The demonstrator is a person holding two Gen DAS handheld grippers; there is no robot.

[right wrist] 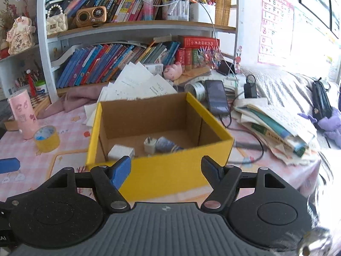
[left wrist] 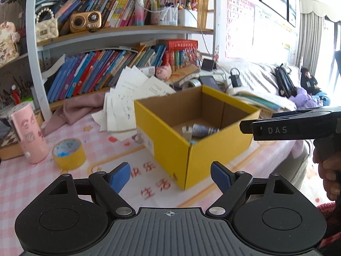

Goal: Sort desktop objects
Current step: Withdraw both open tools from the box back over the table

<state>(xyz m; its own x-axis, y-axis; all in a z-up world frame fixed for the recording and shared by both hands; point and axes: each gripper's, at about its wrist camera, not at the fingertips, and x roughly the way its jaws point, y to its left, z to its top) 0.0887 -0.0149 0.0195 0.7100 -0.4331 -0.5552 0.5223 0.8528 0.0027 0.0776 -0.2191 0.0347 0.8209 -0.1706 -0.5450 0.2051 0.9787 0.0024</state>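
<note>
Desktop clutter spreads over a desk [right wrist: 64, 149] with a pink checked cloth. Far left stands a pink cylinder [right wrist: 23, 114], and just beside it lies a yellow tape roll [right wrist: 47, 138]. Toward the middle sits an open yellow cardboard box [right wrist: 159, 166]; inside it lie a white block [right wrist: 121, 152], a white plug adapter [right wrist: 150, 145] and a bluish patterned roll [right wrist: 167, 145]. Loose papers [right wrist: 138, 83] lean behind the box. To its right lie a dark phone [right wrist: 216, 97] and a stack of books [right wrist: 277, 128]. The left claw [left wrist: 170, 177] is empty, fingers spread apart, before the box's near corner. The right claw [right wrist: 165, 171] is also apart and empty, before the box's front wall.
</note>
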